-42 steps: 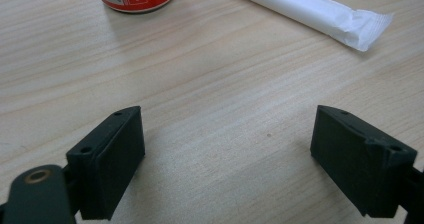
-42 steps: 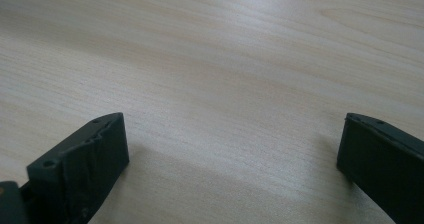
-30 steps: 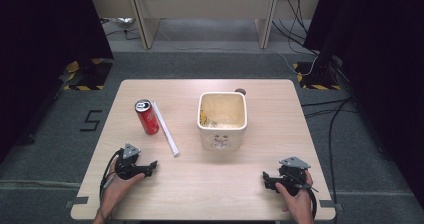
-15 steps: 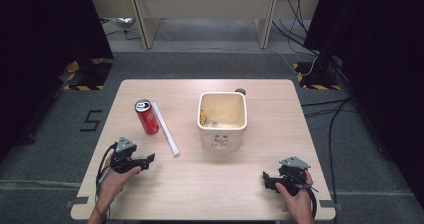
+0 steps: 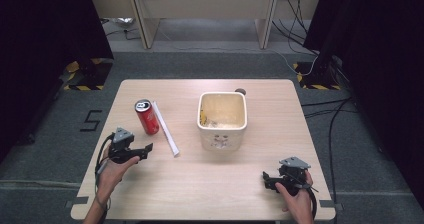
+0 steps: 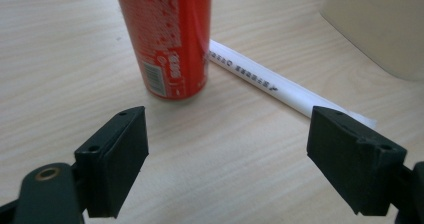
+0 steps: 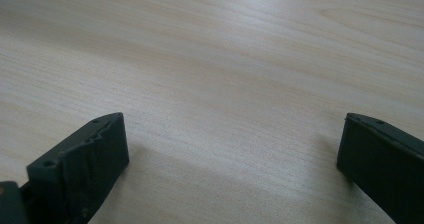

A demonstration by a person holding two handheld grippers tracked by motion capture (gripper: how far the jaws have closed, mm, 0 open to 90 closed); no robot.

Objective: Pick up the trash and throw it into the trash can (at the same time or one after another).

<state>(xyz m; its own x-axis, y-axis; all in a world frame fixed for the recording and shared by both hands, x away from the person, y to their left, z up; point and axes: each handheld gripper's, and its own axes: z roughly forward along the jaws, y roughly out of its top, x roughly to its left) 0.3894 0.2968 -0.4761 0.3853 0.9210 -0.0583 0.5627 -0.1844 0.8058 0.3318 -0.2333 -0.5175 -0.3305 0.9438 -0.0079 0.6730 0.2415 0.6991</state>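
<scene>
Left gripper view looks past the wide-open left gripper at the upright red can, standing near the counter's left edge, touching a white tube. Near the right front corner, the right gripper gapes empty.

The high view looks forward and down from above the near edge of the pale wooden counter, far enough off to take in the whole top and the grey floor around it. The left gripper view sits low and close over the counter, facing the upright red drink can and the long white paper-wrapped stick behind it; the high view shares both. The right gripper view looks closely down at bare wood grain.
</scene>
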